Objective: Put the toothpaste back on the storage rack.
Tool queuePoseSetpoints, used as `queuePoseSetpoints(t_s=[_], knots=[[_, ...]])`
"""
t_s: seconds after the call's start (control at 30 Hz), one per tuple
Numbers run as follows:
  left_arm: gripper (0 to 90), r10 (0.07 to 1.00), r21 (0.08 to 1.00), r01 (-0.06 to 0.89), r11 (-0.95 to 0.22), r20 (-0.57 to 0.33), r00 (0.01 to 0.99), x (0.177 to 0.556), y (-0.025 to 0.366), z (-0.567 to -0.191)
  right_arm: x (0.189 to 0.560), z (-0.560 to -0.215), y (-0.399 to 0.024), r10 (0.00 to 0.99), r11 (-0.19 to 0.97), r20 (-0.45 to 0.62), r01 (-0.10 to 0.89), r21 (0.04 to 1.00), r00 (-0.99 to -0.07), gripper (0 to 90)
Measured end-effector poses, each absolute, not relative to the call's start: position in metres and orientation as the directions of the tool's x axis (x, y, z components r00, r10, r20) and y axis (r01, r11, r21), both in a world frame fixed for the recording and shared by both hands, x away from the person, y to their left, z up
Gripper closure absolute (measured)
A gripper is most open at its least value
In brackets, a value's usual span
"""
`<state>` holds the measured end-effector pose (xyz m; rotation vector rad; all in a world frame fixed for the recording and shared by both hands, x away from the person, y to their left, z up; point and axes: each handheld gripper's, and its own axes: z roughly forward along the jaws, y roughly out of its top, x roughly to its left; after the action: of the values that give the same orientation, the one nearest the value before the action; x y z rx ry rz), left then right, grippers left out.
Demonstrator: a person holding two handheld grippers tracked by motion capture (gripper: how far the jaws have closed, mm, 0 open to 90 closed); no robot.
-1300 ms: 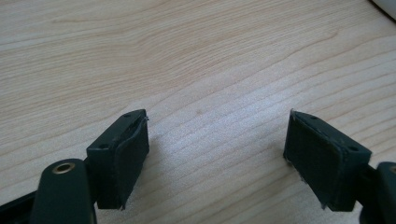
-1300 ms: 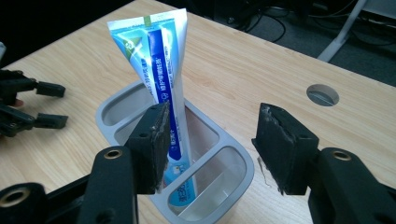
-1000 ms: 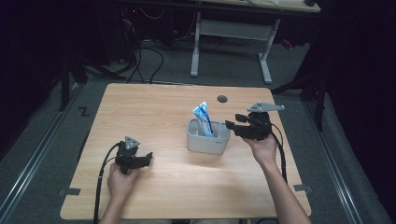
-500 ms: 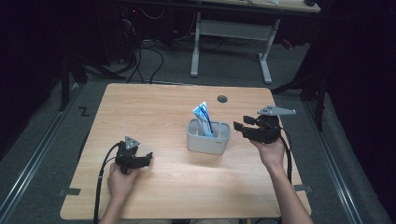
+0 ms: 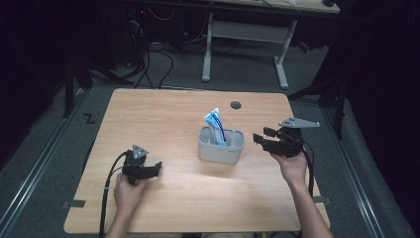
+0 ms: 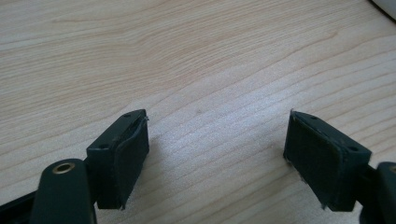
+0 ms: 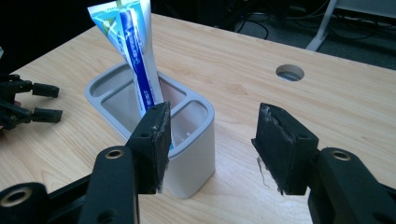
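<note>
Hovering open-jawed, right tool (image 5: 264,138) sits just beside holder (image 5: 221,147) w/ toothpaste (image 5: 216,125).

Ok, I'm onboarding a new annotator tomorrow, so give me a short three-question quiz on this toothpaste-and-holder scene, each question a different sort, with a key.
1. True or false: the toothpaste tube lies flat on the table.
2. Multiple choice: what is between the jaws of the right gripper? A) the tube B) the holder's rim C) nothing
3. In a few words: where does the left gripper sit relative to the grey holder?

Key
1. False: it stands upright in a compartment of the holder.
2. C: the jaws stand open beside the holder, gripping nothing.
3. Apart from it, on the person's left and nearer the person, jaws open over bare wood.
</note>
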<state>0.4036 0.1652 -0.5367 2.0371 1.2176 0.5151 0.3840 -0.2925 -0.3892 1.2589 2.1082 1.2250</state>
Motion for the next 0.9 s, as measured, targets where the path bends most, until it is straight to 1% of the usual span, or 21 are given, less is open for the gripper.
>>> queuePoseSetpoints(t_s=[0.9], knots=[[22.3,0.877,0.735,0.600,-0.315,-0.015,0.480,0.403,0.165,-0.537,0.367,-0.410,-0.313,0.865,0.164,0.139,0.533,0.830,-0.482,45.5]])
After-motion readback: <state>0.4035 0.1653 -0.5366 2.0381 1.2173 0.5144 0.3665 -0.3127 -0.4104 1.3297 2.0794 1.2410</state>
